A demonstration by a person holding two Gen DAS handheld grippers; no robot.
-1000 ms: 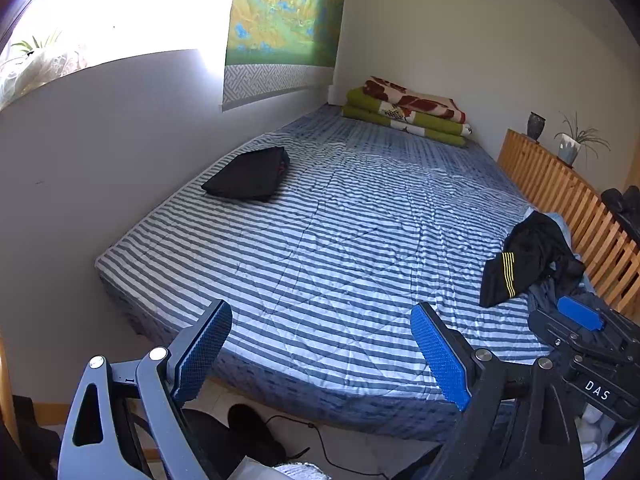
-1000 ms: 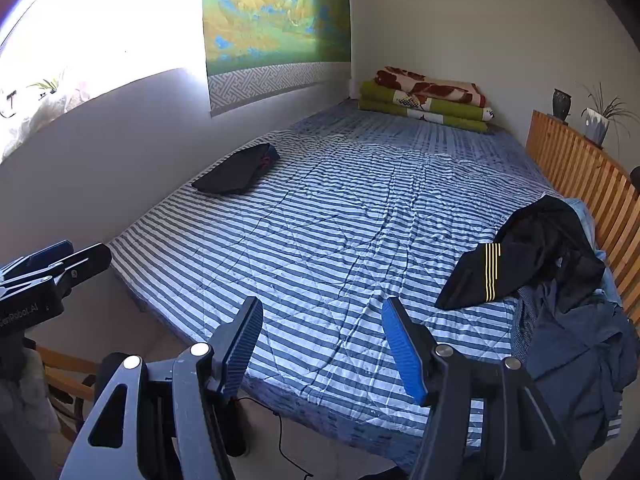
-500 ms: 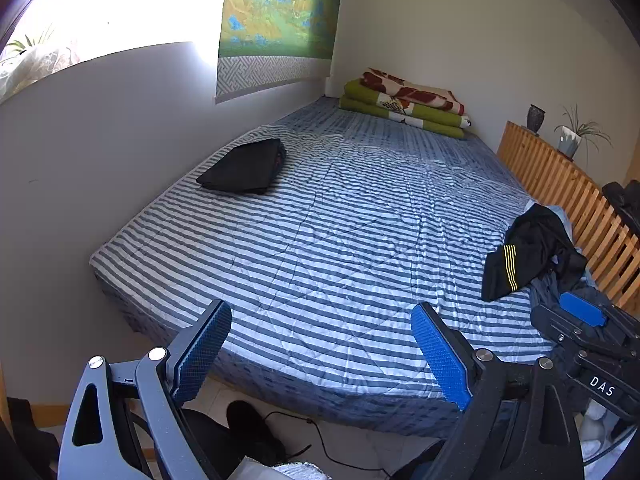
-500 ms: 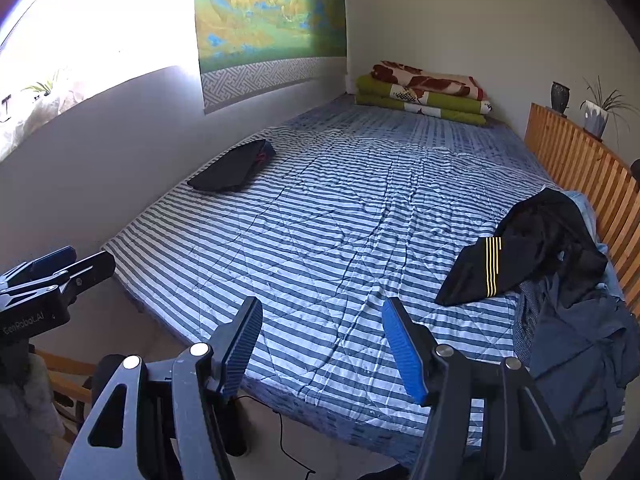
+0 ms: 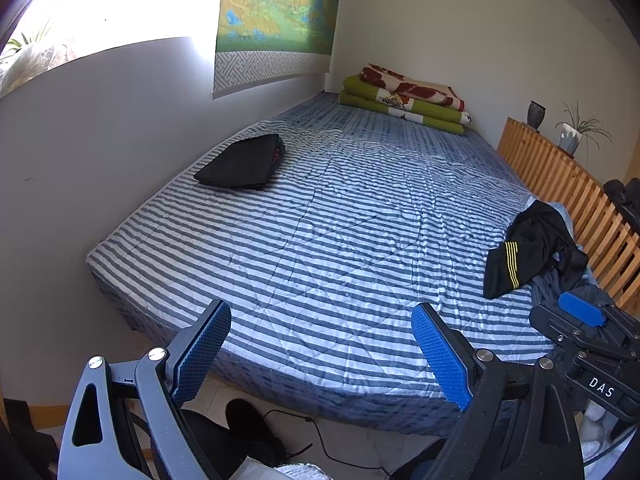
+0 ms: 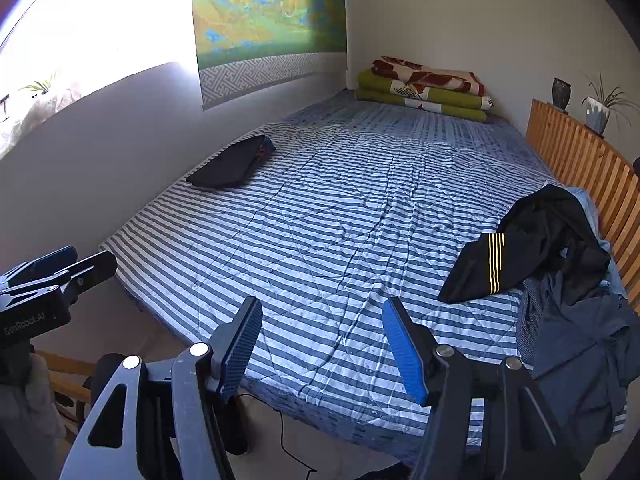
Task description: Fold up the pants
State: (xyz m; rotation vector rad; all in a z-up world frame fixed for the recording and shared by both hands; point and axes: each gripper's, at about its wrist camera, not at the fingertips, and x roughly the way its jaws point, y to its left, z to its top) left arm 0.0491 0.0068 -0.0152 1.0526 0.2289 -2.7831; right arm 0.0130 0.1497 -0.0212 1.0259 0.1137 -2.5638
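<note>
Black pants with yellow stripes [image 6: 528, 248] lie crumpled on the right side of the striped bed [image 6: 340, 220], also seen in the left wrist view as black pants [image 5: 532, 252]. A folded black garment [image 5: 244, 162] lies flat at the far left of the bed, the same folded garment [image 6: 232, 164] in the right wrist view. My left gripper [image 5: 320, 336] stands open before the near bed edge, nothing between its blue pads. My right gripper [image 6: 322, 334] is open too and empty, well short of the pants. Each gripper shows at the other view's edge.
A dark blue-grey pile of clothes [image 6: 580, 352] lies at the bed's near right corner beside a wooden slatted rail [image 6: 592, 172]. Folded blankets [image 5: 404, 100] are stacked at the far end. A cable and dark shoes [image 5: 256, 428] lie on the floor below.
Both views have shifted only slightly; the bed sits a touch lower in the left wrist view. Both grippers stay open and empty, and no garment has moved.
</note>
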